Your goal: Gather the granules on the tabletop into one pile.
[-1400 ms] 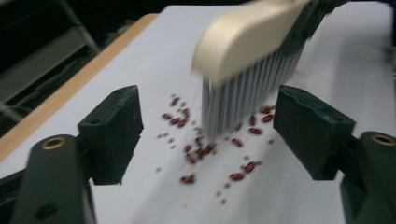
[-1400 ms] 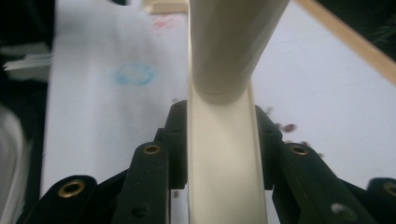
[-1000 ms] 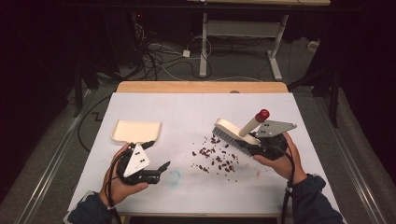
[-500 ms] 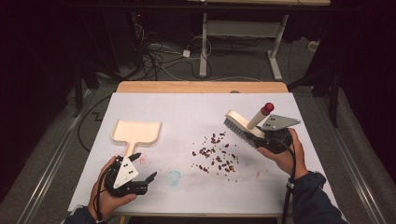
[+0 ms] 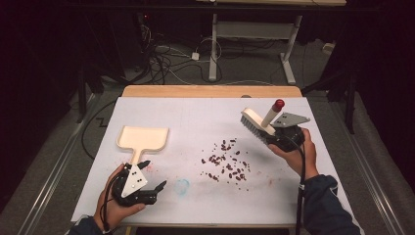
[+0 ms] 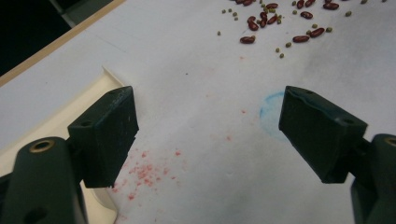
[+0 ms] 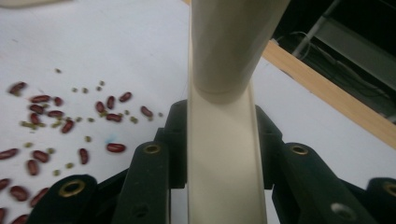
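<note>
High view: right hand-held gripper [image 5: 274, 137] clamps the brush [image 5: 258, 122] right of the beans [image 5: 226, 160]; left hand-held gripper [image 5: 153, 174], jaws wide, sits just below the dustpan [image 5: 143, 138] handle.

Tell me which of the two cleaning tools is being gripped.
The brush, clamped in the right gripper and raised beside the beans. The cream dustpan lies flat, free of the open left gripper.

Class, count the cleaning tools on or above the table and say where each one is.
2. The dustpan lies on the table at the left, beside the open left gripper. The brush is clamped in the right gripper, above the table's right side.
</note>
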Motion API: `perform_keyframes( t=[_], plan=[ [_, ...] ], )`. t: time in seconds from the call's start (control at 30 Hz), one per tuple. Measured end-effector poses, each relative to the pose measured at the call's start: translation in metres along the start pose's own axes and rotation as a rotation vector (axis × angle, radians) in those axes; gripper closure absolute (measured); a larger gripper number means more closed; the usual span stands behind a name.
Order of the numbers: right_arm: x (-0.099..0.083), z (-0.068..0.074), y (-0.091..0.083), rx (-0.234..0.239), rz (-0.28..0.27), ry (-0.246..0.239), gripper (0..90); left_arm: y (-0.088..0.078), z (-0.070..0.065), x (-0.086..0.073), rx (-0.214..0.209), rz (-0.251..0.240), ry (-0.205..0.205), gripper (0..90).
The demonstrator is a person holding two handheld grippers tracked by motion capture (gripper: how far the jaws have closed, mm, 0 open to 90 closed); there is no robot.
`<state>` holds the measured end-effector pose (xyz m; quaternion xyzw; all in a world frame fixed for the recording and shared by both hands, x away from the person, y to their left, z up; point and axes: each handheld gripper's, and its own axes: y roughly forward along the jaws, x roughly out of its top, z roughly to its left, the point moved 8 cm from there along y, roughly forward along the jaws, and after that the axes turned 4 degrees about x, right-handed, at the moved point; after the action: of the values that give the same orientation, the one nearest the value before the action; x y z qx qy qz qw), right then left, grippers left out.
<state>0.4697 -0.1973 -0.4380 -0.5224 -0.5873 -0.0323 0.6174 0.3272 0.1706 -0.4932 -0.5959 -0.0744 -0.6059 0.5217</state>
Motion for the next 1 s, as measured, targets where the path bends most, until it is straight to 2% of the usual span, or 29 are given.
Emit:
perform_keyframes(
  t=[0.1, 0.2, 0.23, 0.27, 0.3, 0.4, 0.53, 0.77, 0.9, 0.97, 1.0],
  plan=[
    [0.001, -0.002, 0.008, -0.015, 0.019, -0.011, 67.6, 0.0, -0.001, 0.0, 0.0, -0.001, 0.007, 18.7],
    [0.003, -0.003, 0.027, -0.024, 0.058, -0.025, 67.6, 0.0, -0.001, -0.003, -0.001, 0.013, 0.01, 18.7],
    [0.003, -0.003, 0.027, -0.024, 0.058, -0.025, 67.6, 0.0, -0.001, -0.003, 0.0, 0.013, 0.009, 18.7],
    [0.002, -0.003, 0.038, -0.042, 0.076, -0.038, 67.6, 0.0, -0.001, -0.002, -0.001, 0.012, 0.008, 18.7],
    [0.002, -0.003, 0.038, -0.042, 0.076, -0.038, 67.6, 0.001, -0.002, -0.002, -0.004, 0.009, 0.003, 18.7],
    [0.002, 0.002, 0.056, -0.064, 0.113, -0.068, 67.6, 0.003, -0.002, -0.004, -0.014, 0.02, 0.003, 18.7],
    [0.002, 0.015, 0.068, -0.036, 0.106, -0.086, 67.6, 0.004, -0.003, -0.005, -0.016, 0.031, 0.009, 18.7],
    [0.001, 0.049, 0.077, 0.008, 0.095, -0.182, 67.5, 0.004, -0.003, -0.006, -0.017, 0.034, 0.009, 18.7],
    [0.003, 0.068, 0.074, 0.08, 0.059, -0.219, 67.3, 0.004, -0.004, -0.005, -0.018, 0.029, 0.012, 18.7],
    [0.001, 0.079, 0.072, 0.133, 0.041, -0.247, 67.1, 0.004, -0.004, -0.004, -0.022, 0.03, 0.017, 18.7],
    [0.0, 0.082, 0.071, 0.138, 0.044, -0.266, 67.0, 0.004, -0.005, -0.003, -0.026, 0.026, 0.015, 18.7]
  ],
)
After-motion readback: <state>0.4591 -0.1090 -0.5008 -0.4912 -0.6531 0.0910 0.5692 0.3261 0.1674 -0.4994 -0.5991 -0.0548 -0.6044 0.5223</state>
